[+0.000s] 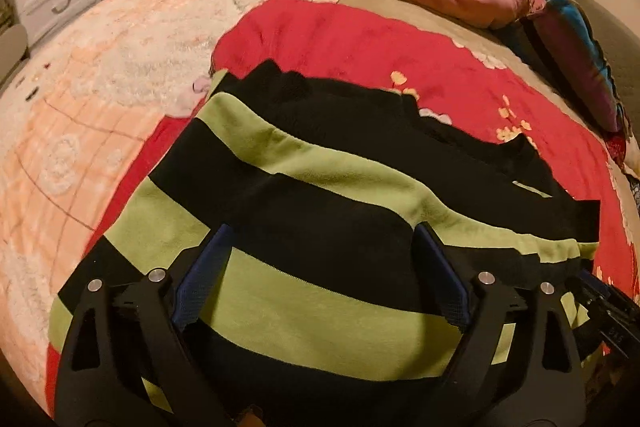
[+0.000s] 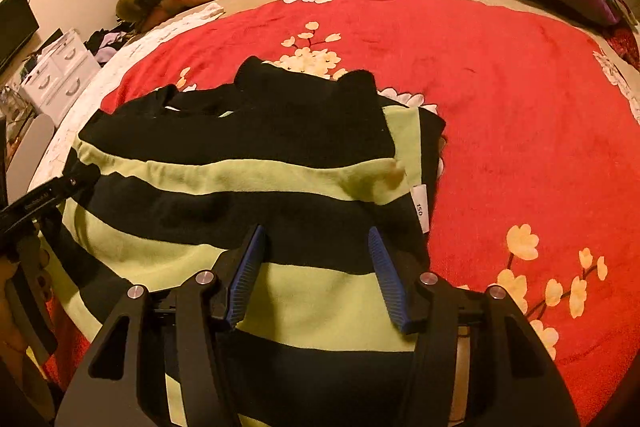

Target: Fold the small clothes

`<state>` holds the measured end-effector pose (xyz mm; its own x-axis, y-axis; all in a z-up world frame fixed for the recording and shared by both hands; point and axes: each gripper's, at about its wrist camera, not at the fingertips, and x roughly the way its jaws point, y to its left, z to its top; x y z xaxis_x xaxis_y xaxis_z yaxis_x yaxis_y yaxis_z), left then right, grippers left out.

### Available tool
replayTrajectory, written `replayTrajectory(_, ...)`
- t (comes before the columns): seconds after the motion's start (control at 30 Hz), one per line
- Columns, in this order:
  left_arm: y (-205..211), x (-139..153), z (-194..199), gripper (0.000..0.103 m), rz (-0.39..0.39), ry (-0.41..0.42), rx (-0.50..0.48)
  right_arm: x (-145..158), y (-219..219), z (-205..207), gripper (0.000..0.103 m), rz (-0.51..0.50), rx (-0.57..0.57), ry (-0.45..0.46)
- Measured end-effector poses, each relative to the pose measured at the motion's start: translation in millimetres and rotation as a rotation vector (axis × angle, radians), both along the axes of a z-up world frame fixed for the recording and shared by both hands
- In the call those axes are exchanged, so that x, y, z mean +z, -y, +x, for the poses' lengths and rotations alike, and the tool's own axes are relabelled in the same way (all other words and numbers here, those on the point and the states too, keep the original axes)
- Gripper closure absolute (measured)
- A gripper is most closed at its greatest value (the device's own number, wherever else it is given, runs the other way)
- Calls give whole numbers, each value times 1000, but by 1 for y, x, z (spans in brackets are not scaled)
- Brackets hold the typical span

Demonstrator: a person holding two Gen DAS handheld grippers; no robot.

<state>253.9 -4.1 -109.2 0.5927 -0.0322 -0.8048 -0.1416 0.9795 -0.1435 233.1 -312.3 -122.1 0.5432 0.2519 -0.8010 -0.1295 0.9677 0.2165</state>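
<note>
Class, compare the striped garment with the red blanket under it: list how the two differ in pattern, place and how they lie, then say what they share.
1. The striped garment carries broad green and black bands; the red blanket carries pale blossom prints.
2. The garment lies on top; the blanket lies beneath it and reaches well past its edges.
3. The garment is folded over on itself with a white tag showing; the blanket lies spread out.

Both are soft fabric on the bed.

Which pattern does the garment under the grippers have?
Wide black and light green stripes on the striped garment; the right wrist view shows it best.
</note>
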Motion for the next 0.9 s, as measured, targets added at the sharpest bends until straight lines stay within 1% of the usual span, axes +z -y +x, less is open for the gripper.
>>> replayTrajectory(0.07,-1,-2,-1,18,-7,1,-1,1,-1,0,51,-8,1,-2)
replayTrajectory(0.17,-2,4,-7,18,-12,10,-2,7,0,0,50,-9,5,-10)
replayTrajectory(0.27,0,13,-14,18,12,27,-9,23,3,-12,49,16,16,34)
replayTrajectory(0.37,2,24,-24,18,45,47,-12,40,5,-28,41,16,22,90)
replayTrajectory(0.4,2,28,-28,18,50,57,-13,44,6,-33,39,24,23,101)
replayTrajectory(0.5,3,41,-37,18,63,85,-14,53,6,-43,39,41,30,118)
replayTrajectory(0.53,4,44,-41,18,70,93,-14,56,5,-47,38,43,36,122)
replayTrajectory(0.57,4,48,-45,18,80,100,-15,57,4,-51,34,44,42,123)
replayTrajectory(0.63,3,52,-53,18,86,108,-24,58,2,-56,33,43,51,123)
replayTrajectory(0.73,1,50,-64,16,86,76,-31,58,-4,-66,33,44,66,119)
replayTrajectory(0.8,0,45,-71,14,68,46,-41,56,-8,-71,33,44,81,113)
replayTrajectory(0.9,0,37,-79,13,71,9,-46,54,-17,-76,32,33,102,109)
